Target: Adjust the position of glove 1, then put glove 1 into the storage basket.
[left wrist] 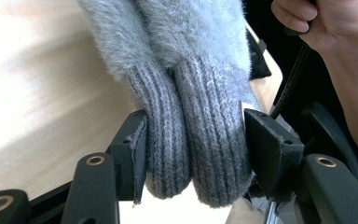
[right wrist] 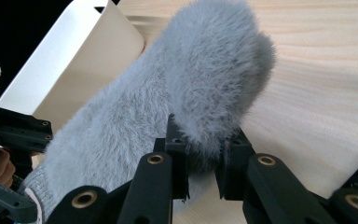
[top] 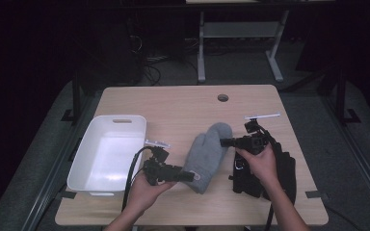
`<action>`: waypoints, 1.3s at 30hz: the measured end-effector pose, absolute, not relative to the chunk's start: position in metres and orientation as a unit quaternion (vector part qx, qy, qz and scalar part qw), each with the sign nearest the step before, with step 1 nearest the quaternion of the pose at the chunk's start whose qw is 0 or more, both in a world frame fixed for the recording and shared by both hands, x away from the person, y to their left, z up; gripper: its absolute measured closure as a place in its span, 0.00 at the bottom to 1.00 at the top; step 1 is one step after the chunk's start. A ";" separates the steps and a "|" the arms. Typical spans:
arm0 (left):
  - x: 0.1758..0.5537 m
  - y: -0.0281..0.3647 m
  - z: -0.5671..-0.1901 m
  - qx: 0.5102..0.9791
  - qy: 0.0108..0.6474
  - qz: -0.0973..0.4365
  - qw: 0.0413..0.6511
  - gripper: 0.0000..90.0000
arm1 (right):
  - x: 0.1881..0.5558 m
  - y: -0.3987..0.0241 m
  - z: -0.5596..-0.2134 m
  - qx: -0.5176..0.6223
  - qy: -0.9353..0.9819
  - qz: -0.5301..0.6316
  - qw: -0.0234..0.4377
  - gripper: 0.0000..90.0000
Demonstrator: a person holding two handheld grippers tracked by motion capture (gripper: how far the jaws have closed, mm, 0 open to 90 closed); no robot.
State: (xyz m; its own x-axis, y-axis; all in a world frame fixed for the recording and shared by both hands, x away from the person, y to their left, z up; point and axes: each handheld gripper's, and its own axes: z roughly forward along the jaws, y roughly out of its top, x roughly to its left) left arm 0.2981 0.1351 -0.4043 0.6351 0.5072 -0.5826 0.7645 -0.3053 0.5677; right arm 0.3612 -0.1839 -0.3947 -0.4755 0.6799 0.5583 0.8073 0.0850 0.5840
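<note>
We see a mitten (top: 208, 155) lying mid-tabletop (top: 183, 103), a tub (top: 109, 154) to its left at the tabletop's left edge, a bag (top: 250, 175) to its right, left tongs (top: 189, 176) at its near cuff end, right tongs (top: 223, 142) at its far tip

The wooden table (top: 183, 103) carries a white bin (top: 107, 154), grey mittens (top: 207, 154) and black cloth (top: 284, 168).

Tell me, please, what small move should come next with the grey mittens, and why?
Probably lift both claws together and carry the pair left toward the white bin. The left claw is shut on the ribbed cuffs of the grey mittens, and the right claw pinches the fuzzy thumb, so both ends seem held. The mittens lie on the table beside the bin.
</note>
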 end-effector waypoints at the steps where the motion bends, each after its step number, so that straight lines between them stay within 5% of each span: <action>1: 0.299 0.136 -0.402 0.794 0.401 -0.148 0.433 0.49 | 0.363 -0.183 -0.392 -0.504 -0.736 -0.446 0.070 0.85; 39: 0.302 0.177 -0.364 0.780 0.410 -0.120 0.456 0.48 | 0.391 -0.143 -0.334 -0.473 -0.741 -0.465 0.105 0.85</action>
